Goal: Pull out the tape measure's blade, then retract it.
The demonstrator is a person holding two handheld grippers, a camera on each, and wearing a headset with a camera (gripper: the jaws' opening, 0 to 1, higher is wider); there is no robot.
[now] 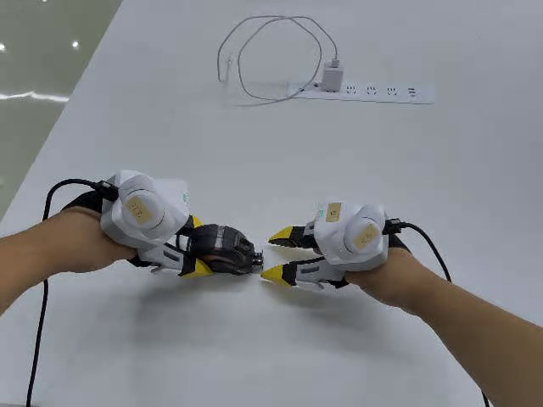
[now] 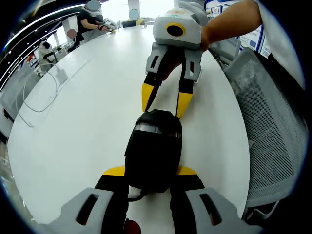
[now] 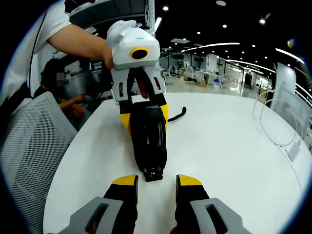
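Tape measure [image 1: 222,248]: the left gripper [image 1: 199,246] is clamped across the sides of its black body, down at the white table [image 1: 254,161]. Resting or just off it, can't tell. The blade end faces the right gripper [image 1: 270,254]. Its jaws stand apart, yellow tips just either side of the hook tab [image 3: 153,174], nothing pinched. Blade looks fully in, so I'd say the pull-out hasn't started. Power strip [image 1: 365,90] and its cable [image 1: 276,59] lie well beyond the tape measure, out of the way. For the grab: nudge the right gripper forward until the tips overlap the tab. Close on the tab, not the case mouth, then pull straight along the body's long axis. Left clamp needs to be firm and level, else the body twists. Tab is small and probably slippery, so check the pinch before pulling.
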